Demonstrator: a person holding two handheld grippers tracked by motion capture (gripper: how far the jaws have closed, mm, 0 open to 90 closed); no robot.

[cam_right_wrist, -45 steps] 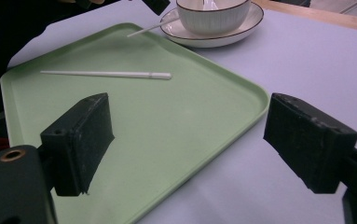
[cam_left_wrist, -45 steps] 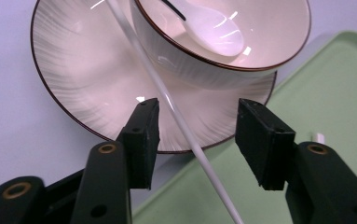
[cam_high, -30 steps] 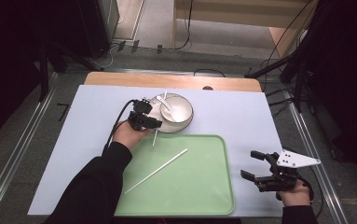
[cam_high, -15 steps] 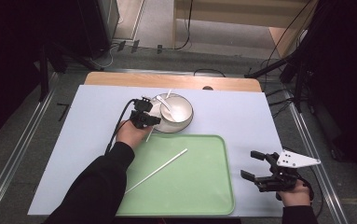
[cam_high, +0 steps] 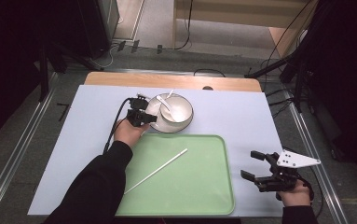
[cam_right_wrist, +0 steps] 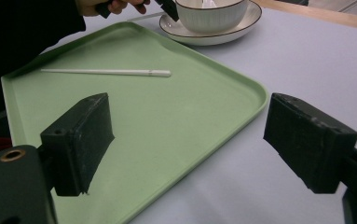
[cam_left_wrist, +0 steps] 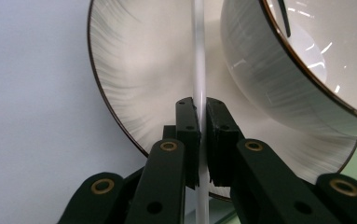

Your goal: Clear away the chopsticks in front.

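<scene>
Two white chopsticks are in play. One (cam_high: 156,170) lies loose and slantwise on the green tray (cam_high: 213,196), near the person. The other (cam_left_wrist: 199,70) is pinched in the left gripper (cam_high: 141,116), whose jaws have just been closing and now clamp flat on its shaft, as the left gripper view shows plainly. That stick rests across the left rim of the saucer (cam_left_wrist: 120,84), just beside the bowl (cam_high: 176,111), with one end running on over the saucer. Gripping it low on the shaft, where it bridges the saucer's edge, probably gives the jaws room beneath it that a stick flat on the table would not offer.

The bowl sits on the saucer at the far middle of the table, just beyond the tray's far edge, and a white spoon (cam_high: 163,101) leans inside it.

The right gripper (cam_high: 260,170) hangs near the right edge, just off the tray's right rim, with its jaws spread wide and nothing between them. It seems to be waiting its turn. Judging by the stick on the tray, the held one is likely meant to join it there.
</scene>
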